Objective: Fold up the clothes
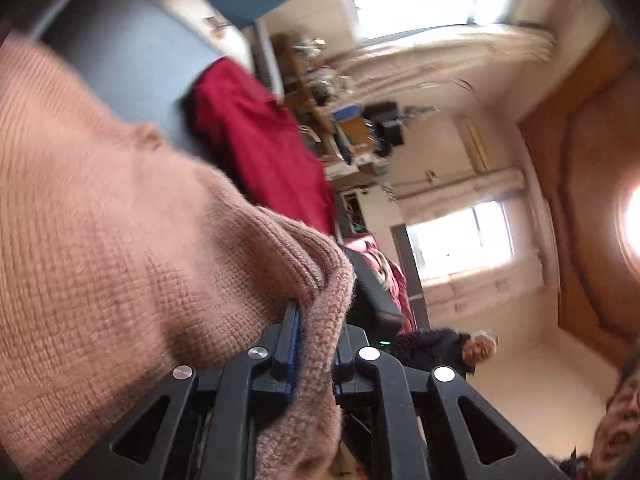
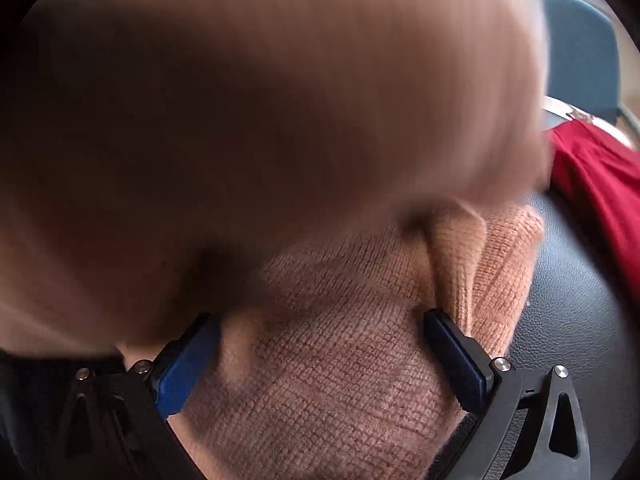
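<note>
**Pink sweater caught in one gripper, spanned by the other**

The left gripper [image 1: 314, 320] pinches a ribbed edge of the pink knitted sweater [image 1: 100, 240], its blue-padded fingers [image 1: 290, 332] pressed together on the fold; the fabric bunches over the fingers and hangs down between the black linkages, while the rest of the garment spreads away to the left of that view, which is tipped hard on its side; beyond the knit lies a dark grey padded surface [image 1: 128, 64], and on it, beside the sweater, a red garment [image 1: 260, 140]; further back stand cluttered shelves [image 1: 336, 120], bright windows [image 1: 460, 236] and a person in dark clothing [image 1: 432, 348] at the far wall.

The right gripper [image 2: 324, 356] is spread wide, its two blue pads [image 2: 460, 360] standing well apart with the sweater [image 2: 340, 340] lying between them on a dark leather-like surface [image 2: 572, 300]; the right pad touches a raised fold of the knit, and the left pad sits at the edge of a shadowed fold; a large blurred mass of the same pink cloth fills the upper part of this view, too close to make out; the red garment [image 2: 600, 188] shows at the right edge, near the sweater but apart from it; a blue chair back [image 2: 580, 52] stands behind.
</note>
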